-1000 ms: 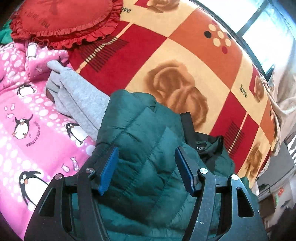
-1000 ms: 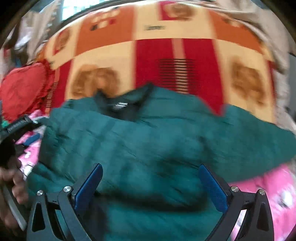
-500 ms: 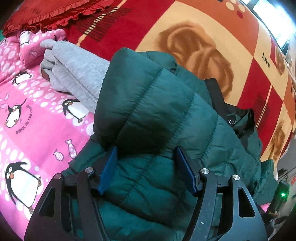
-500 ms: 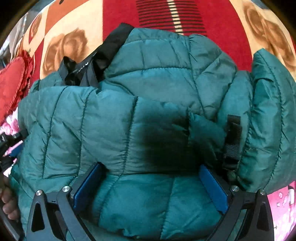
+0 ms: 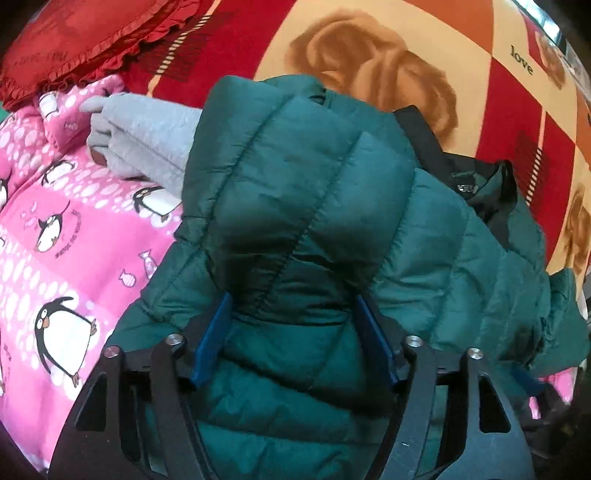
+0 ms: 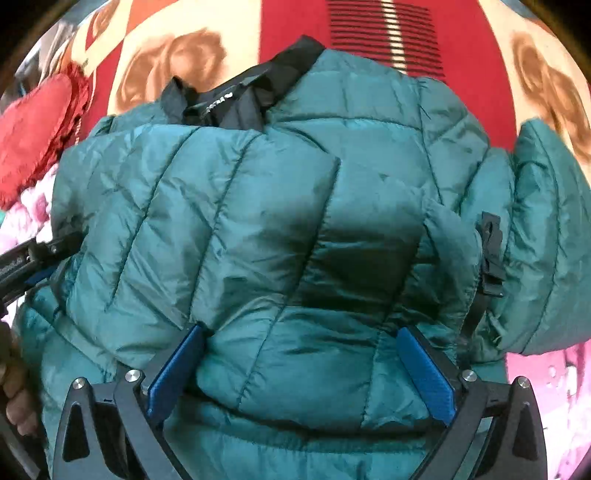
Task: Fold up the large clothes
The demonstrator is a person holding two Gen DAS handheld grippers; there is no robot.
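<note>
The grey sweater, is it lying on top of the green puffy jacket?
No, the grey sweater lies on the pink penguin blanket and its end goes under the green jacket.

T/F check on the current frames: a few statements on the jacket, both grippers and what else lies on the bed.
1. The jacket is green and quilted. True.
2. The left gripper is clamped shut on a sleeve. False: its jaws stand apart, with jacket fabric bulging between them.
3. A grey garment lies on the pink penguin blanket, beside the jacket. True.
4. The jacket's black collar points toward the right gripper. False: the collar is at the far end, toward the red and cream rose blanket.
5. The right gripper's jaws are open. True.
6. The red ruffled cushion sits on top of the jacket. False: it lies apart, beyond the grey garment.
</note>
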